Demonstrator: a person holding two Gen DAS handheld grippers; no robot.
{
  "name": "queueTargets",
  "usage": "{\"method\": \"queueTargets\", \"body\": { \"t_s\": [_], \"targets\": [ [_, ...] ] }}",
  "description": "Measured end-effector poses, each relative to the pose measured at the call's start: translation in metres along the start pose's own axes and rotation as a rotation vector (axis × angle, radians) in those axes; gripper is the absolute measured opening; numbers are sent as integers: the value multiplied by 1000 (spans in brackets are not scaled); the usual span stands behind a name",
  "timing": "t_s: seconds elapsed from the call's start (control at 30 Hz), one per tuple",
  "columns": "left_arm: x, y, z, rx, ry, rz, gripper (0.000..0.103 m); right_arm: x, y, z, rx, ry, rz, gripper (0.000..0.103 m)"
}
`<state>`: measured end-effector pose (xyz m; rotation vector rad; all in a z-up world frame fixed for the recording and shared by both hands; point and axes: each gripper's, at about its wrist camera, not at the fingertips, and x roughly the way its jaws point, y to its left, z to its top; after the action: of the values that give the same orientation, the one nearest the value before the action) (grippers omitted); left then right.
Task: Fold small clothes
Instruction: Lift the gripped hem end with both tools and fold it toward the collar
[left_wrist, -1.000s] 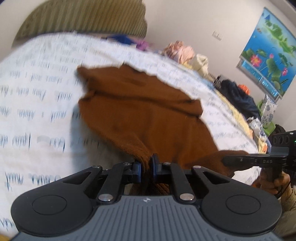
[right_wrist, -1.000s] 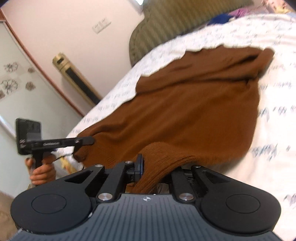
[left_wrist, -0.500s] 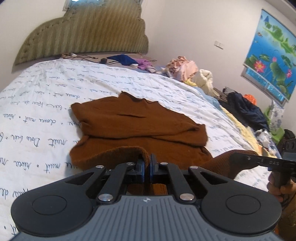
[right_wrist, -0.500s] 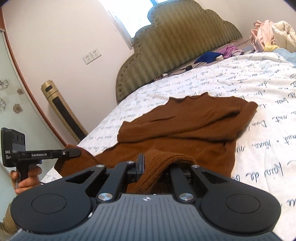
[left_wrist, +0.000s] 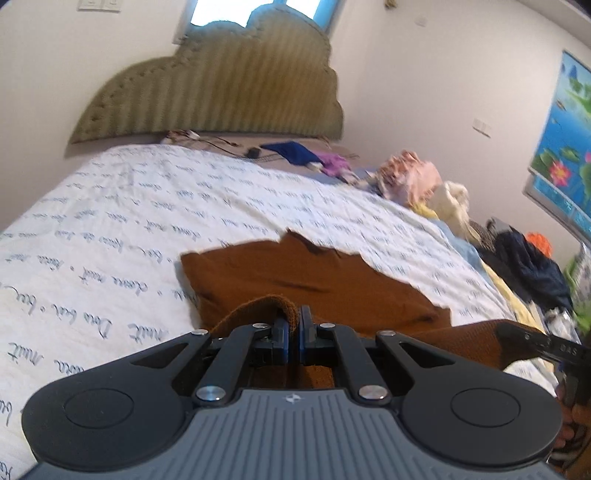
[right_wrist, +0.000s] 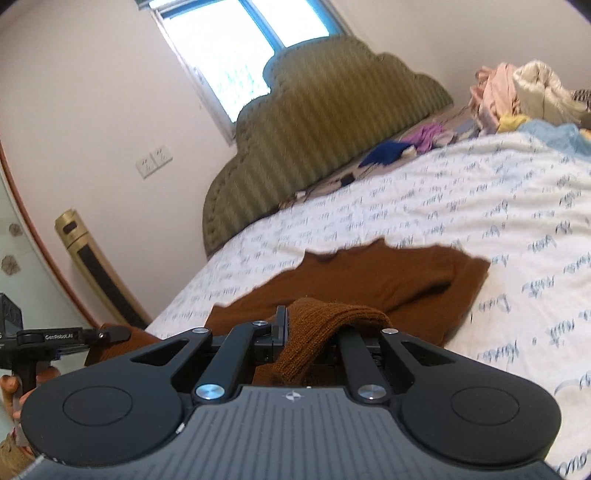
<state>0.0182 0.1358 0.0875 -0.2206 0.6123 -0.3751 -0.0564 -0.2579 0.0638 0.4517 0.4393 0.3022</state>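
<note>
A brown knit sweater (left_wrist: 306, 277) lies on the white bed sheet (left_wrist: 129, 221), its sleeves folded across the body. My left gripper (left_wrist: 294, 325) is shut on the ribbed bottom hem at the left corner and holds it lifted. My right gripper (right_wrist: 314, 325) is shut on the hem's other corner, which drapes over its fingers; the sweater (right_wrist: 369, 273) stretches away from it. The right gripper also shows at the right edge of the left wrist view (left_wrist: 532, 341), and the left gripper at the left edge of the right wrist view (right_wrist: 110, 334).
A green padded headboard (left_wrist: 214, 85) stands at the far end. Piles of clothes (left_wrist: 413, 177) and dark garments (left_wrist: 528, 262) lie along the bed's right side. Blue and purple items (left_wrist: 295, 151) lie near the headboard. A gold tower unit (right_wrist: 92, 266) stands by the wall.
Both grippers have lifted the hem and carried it forward toward the collar. The cameras tilted up, so more of the headboard and window shows.
</note>
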Motion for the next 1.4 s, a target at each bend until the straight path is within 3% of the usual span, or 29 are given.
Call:
{"method": "queueTargets", "body": {
  "t_s": [0.3,0.73,1.17,1.4],
  "targets": [
    [20,7,34,-45,-45,65,5,33,-3,26,-27,-56,-35,12],
    [97,9,66,2,16,147,5,100,-38,44,58,-24,-95,12],
    [212,30,61,5,197,264,5,187,-89,40,168,154,-161,12],
    [232,54,57,-112,296,214,5,213,-109,34,240,286,-174,18]
  ]
}}
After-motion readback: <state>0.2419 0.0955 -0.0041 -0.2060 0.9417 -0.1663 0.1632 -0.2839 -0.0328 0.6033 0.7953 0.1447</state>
